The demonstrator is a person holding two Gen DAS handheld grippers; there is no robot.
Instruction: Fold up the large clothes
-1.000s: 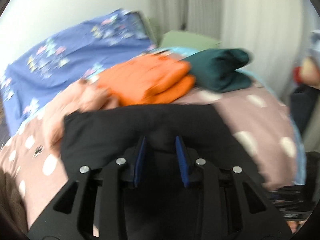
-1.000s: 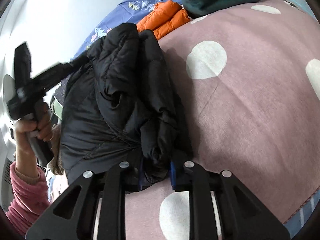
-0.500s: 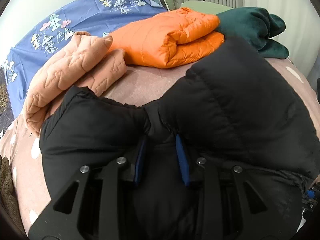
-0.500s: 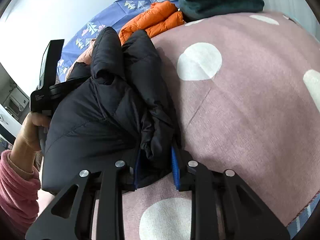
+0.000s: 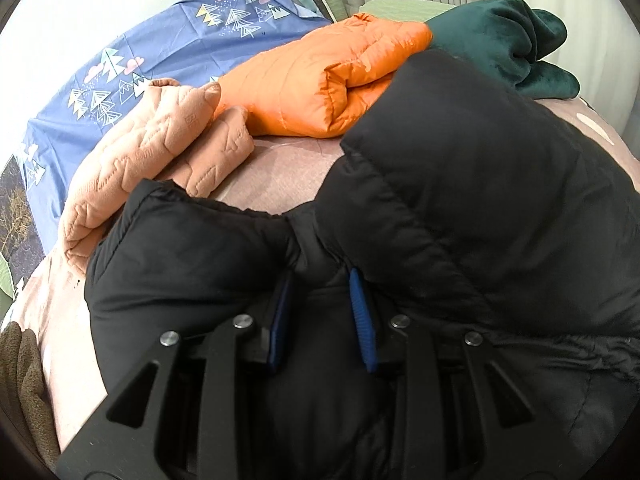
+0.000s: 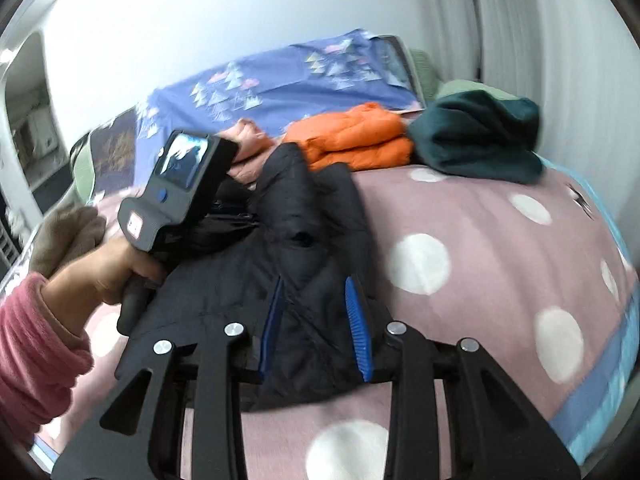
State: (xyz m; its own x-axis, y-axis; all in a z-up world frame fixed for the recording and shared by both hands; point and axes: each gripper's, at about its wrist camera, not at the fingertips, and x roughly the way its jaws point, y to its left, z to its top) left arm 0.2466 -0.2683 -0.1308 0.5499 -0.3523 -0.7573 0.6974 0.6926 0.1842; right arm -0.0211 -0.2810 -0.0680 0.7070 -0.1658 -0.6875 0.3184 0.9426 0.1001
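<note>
A black puffer jacket (image 5: 460, 200) lies bunched on the pink dotted bedspread (image 6: 480, 240). My left gripper (image 5: 320, 312) is shut on a fold of it, and black fabric fills the gap between the blue pads. In the right wrist view the jacket (image 6: 304, 216) rests folded lengthwise on the bed. My right gripper (image 6: 314, 320) hovers just above its near end. Its jaws are opening, with both blue pads standing off the fabric. A person's hand (image 6: 116, 268) in a pink sleeve holds the left gripper's handle at the jacket's left side.
At the back of the bed lie a folded orange jacket (image 5: 320, 80), a dark green fleece (image 5: 500, 32) and a peach quilted garment (image 5: 160, 148). A blue patterned pillow (image 5: 160, 52) leans on the wall. A brown fuzzy cloth (image 5: 20, 380) lies at the left edge.
My right gripper let go of the jacket's fold, rolled level and lifted back. My left gripper came down with the jacket, then held still.
</note>
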